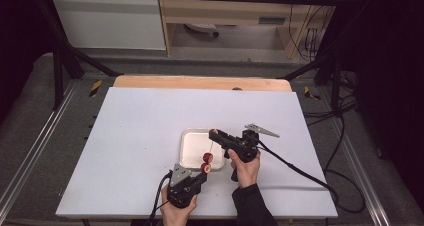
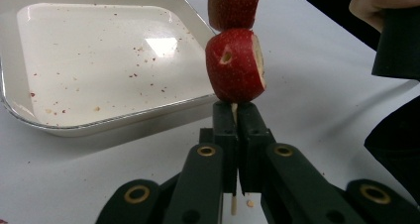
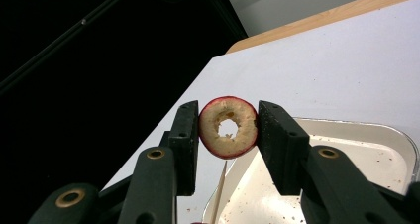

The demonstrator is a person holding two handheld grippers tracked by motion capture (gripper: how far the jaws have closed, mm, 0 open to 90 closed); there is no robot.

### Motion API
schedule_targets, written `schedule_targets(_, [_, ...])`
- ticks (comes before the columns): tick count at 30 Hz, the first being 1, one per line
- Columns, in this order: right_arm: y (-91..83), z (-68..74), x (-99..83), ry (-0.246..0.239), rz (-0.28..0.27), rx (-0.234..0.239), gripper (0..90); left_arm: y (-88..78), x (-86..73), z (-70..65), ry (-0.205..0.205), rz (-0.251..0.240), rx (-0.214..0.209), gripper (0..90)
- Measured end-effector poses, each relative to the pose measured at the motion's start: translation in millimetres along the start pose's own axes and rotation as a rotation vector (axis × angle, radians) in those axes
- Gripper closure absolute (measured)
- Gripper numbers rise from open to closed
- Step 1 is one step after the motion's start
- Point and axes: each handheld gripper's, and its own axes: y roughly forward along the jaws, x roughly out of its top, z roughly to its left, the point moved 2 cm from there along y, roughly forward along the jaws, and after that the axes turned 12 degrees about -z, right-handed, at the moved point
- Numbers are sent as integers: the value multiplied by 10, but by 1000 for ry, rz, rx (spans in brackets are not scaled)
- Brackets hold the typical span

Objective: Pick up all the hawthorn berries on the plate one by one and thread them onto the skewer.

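A white table [image 1: 150, 136] carries a white tray [image 1: 192, 148] near its front. A skewer [image 2: 233, 204] bearing two red fruit pieces [image 2: 235, 65] is clamped by the left gripper [image 1: 199, 177] beside the tray's near right corner. A cored fruit ring [image 3: 228, 127] is pinched by the right gripper [image 1: 216, 134] above the skewer's tip.

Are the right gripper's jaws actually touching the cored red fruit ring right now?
Touching. In the right gripper view the right gripper has both black jaws pressed flat against opposite sides of the cored red fruit ring, with no gap showing on either side.
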Motion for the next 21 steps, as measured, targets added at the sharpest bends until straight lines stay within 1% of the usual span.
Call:
schedule_targets(7, [5,-4,-13,0,5,5,623,5,3,6,-5,-2,2,881])
schedule_targets(10, [6,0,-24,10,12,5,622,8,6,7,-14,-6,1,881])
schedule_targets(14, [12,-1,-50,16,15,6,622,23,9,7,-34,-10,4,881])
schedule_targets(18, [17,4,-74,25,6,-3,623,59,-2,-7,-67,-10,7,882])
schedule_targets(21, [15,12,-85,34,0,-7,623,71,-15,-23,-64,-20,9,882])
